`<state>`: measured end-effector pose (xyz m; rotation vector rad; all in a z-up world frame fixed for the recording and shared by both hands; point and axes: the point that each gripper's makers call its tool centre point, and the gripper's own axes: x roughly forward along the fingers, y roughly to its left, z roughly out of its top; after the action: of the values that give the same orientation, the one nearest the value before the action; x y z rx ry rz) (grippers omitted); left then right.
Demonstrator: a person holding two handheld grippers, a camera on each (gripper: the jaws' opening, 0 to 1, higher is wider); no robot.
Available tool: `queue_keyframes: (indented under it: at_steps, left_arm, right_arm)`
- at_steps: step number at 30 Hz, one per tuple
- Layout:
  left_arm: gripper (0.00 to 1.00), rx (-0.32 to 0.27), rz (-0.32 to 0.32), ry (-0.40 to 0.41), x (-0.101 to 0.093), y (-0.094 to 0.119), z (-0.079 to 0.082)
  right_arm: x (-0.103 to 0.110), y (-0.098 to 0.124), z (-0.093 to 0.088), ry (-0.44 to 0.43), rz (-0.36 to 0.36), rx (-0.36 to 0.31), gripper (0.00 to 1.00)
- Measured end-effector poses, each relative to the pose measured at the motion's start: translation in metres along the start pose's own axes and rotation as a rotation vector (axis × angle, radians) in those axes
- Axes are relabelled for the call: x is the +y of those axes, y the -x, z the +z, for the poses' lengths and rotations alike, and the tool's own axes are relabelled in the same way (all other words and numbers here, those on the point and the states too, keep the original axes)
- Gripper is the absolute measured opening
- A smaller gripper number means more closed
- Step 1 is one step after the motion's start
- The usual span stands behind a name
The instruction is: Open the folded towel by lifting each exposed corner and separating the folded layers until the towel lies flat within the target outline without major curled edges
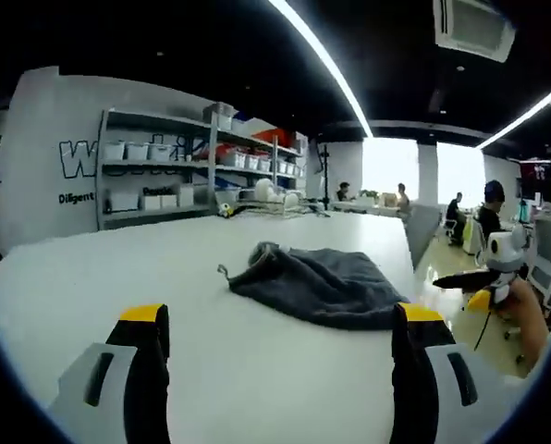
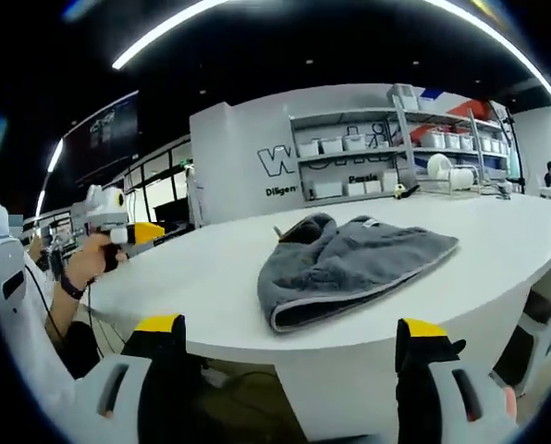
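Note:
A grey towel lies crumpled and folded on the white table, with a small loop at its left end. My left gripper is open just short of it, its yellow-tipped jaws wide apart and holding nothing. The right gripper, held in a hand, hovers off the table's right side. In the right gripper view the towel rests near the table's front edge with its pale-hemmed fold facing me. My right gripper is open below that edge. The left gripper shows at the far left, held in a hand.
Shelves with white bins stand beyond the table's far end, beside a white wall with lettering. Several people sit at desks at the back right. A dish rack stands on the far end of the table.

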<state>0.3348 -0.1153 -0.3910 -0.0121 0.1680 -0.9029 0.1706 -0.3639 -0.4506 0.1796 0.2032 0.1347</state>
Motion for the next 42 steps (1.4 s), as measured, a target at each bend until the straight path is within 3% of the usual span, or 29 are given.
queue_keyframes:
  at_steps: [9, 12, 18, 24, 29, 32, 38, 42]
  left_arm:
    - [0.99, 0.003, 0.19, 0.101, 0.039, 0.079, -0.037]
    - [0.99, 0.03, 0.27, 0.082, 0.05, 0.096, -0.053]
    - [0.99, 0.036, 0.321, 0.089, 0.06, 0.117, -0.069]
    - [0.99, 0.028, 0.345, 0.064, 0.062, 0.125, -0.069]
    - [0.99, 0.014, 0.318, 0.075, 0.055, 0.123, -0.069]
    - [0.99, 0.005, 0.31, 0.081, 0.051, 0.121, -0.069]
    - [0.99, -0.007, 0.31, 0.084, 0.048, 0.122, -0.067]
    - [0.99, -0.003, 0.306, 0.08, 0.046, 0.121, -0.068]
  right_arm:
    - [-0.004, -0.021, -0.001, 0.023, 0.036, 0.069, 0.97]
    - [-0.01, -0.026, 0.0, 0.036, 0.034, 0.08, 0.97]
    - [-0.029, -0.031, 0.007, 0.05, 0.037, 0.093, 0.96]
    - [-0.057, -0.032, 0.023, 0.014, 0.059, 0.071, 0.95]
    - [-0.096, -0.043, 0.045, 0.02, 0.112, 0.017, 0.92]
    - [-0.129, -0.056, 0.048, 0.019, 0.101, 0.034, 0.85]
    - [-0.18, -0.086, 0.052, 0.053, 0.053, 0.096, 0.83]
    - [-0.198, -0.1, 0.057, 0.019, 0.038, 0.098, 0.78]
